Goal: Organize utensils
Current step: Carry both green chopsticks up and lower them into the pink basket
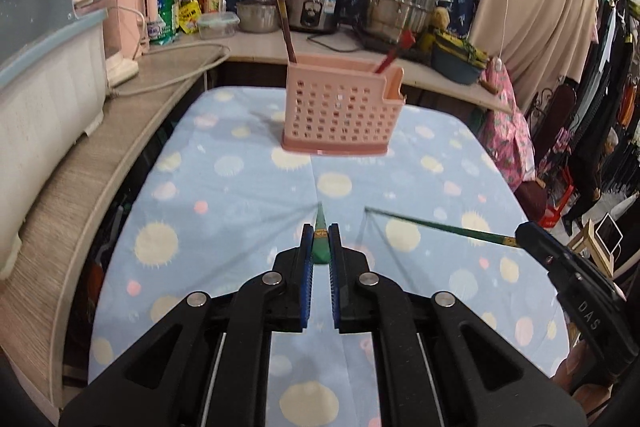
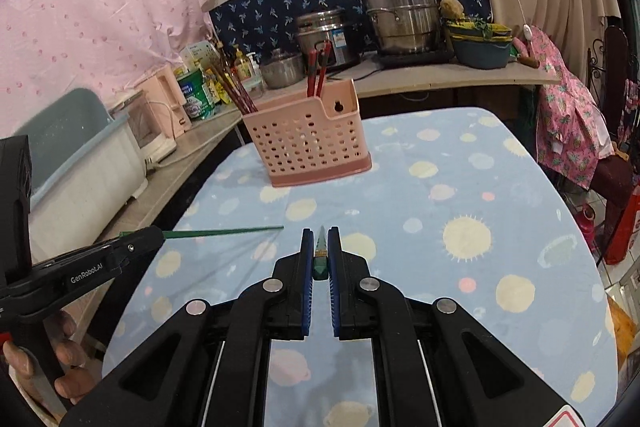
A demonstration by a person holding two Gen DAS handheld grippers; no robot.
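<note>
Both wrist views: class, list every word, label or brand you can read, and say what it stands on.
"DAS": on the side of the right gripper, seen from the left wrist.
"GenRobot.AI": on the side of the left gripper, seen from the right wrist.
Rice cooker sticker: too small to read.
Bottles and packets on the counter: print blurred, unreadable.

between you and the pink utensil holder (image 1: pixel 342 109) the dotted tablecloth (image 1: pixel 224 211) lies bare and open, while the white bin (image 1: pixel 44 99) on the counter (image 1: pixel 100 155) blocks your left side.
</note>
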